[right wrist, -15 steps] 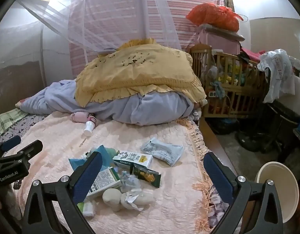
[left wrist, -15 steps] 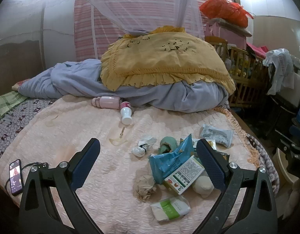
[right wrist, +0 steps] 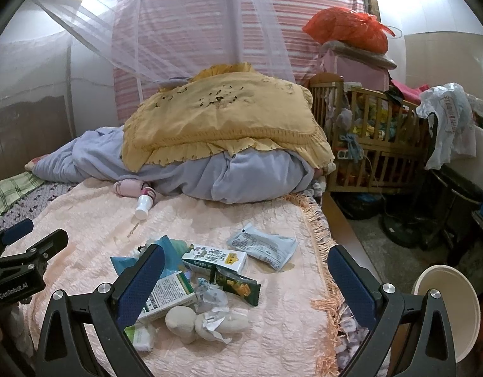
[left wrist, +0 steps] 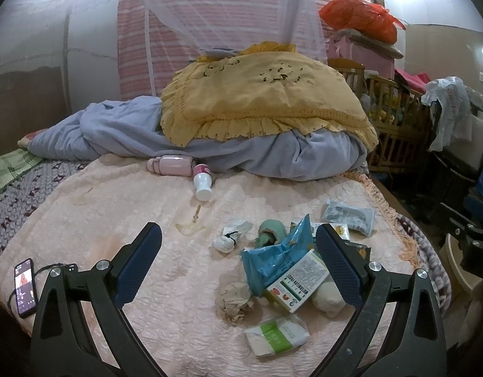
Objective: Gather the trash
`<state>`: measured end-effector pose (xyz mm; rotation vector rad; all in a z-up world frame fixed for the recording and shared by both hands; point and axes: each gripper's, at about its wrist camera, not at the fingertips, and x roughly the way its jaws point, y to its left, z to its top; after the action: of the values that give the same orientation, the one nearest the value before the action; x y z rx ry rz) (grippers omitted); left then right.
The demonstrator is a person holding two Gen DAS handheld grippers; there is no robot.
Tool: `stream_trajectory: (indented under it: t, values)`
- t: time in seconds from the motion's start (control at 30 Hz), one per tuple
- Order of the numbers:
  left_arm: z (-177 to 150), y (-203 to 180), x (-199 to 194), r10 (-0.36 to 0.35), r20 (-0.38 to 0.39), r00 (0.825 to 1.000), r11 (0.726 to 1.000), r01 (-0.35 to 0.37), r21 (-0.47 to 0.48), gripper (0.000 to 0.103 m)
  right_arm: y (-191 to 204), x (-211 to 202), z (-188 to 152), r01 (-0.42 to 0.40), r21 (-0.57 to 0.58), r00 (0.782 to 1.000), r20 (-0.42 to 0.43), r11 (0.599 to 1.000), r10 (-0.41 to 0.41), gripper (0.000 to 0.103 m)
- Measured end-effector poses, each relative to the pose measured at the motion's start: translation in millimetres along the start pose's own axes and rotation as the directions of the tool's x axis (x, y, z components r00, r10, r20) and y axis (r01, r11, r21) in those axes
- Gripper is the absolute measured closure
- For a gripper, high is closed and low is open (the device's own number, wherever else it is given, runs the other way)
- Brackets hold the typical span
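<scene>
Both claws, left claw (left wrist: 238, 265) and right claw (right wrist: 246, 278), stood open and empty; the trash pile (left wrist: 291, 270) lay just ahead on the bed (left wrist: 116, 207), nearer the left.

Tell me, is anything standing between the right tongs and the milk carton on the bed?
Nothing visible does. The right tongs are open and empty, and the milk carton lies uncovered on the pink bedspread.

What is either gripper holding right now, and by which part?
Nothing. The left gripper and right gripper both stand open above the pink quilted bedspread, touching no trash.
</scene>
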<state>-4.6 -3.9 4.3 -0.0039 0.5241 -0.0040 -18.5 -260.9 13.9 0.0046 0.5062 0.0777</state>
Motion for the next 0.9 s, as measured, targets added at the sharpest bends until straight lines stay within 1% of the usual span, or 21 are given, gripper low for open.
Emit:
stream_trajectory:
  t: [0.17,0.23,0.3,0.5,0.6,0.7,0.83,0.9]
  values:
    - [-2,8,3,0.002,-0.014,1.0,1.0,-0.002,-0.014,0.005,2,3,2,0.01,-0.004,1.0,0.002,1.0,-0.01,0.0]
    - [-3,9,5,0.014,-0.018,1.0,1.0,-0.014,-0.004,0.005,2,5,0,0.004,-0.007,1.0,-0.007,1.0,-0.004,0.0]
    - [-4,9,8,0.01,-0.026,1.0,1.0,-0.011,-0.01,0.005,3,10,-2,-0.007,-0.001,1.0,-0.019,1.0,0.007,0.0]
    - [-7,10,12,0.013,-0.04,0.999,1.0,-0.014,-0.007,0.005,1,13,-4,0.005,-0.057,1.0,-0.023,0.998,-0.007,0.0]
    - [-7,11,14,0.01,-0.052,0.999,1.0,-0.011,-0.016,0.005,1,14,-6,-0.007,-0.048,1.0,-0.018,0.999,0.007,0.0]
    - [-8,12,14,0.02,-0.06,0.998,1.0,-0.02,-0.001,0.005,1,14,-7,-0.006,-0.056,1.0,-0.011,0.998,0.005,0.0]
    - [-9,13,12,0.01,-0.062,0.998,0.999,-0.012,-0.034,0.005,-2,14,-10,-0.005,-0.061,1.0,0.001,0.998,0.005,0.0]
    - [-8,14,11,0.007,-0.072,0.997,0.999,-0.01,-0.049,0.005,-4,14,-11,-0.011,-0.064,1.0,-0.012,0.998,0.01,0.0]
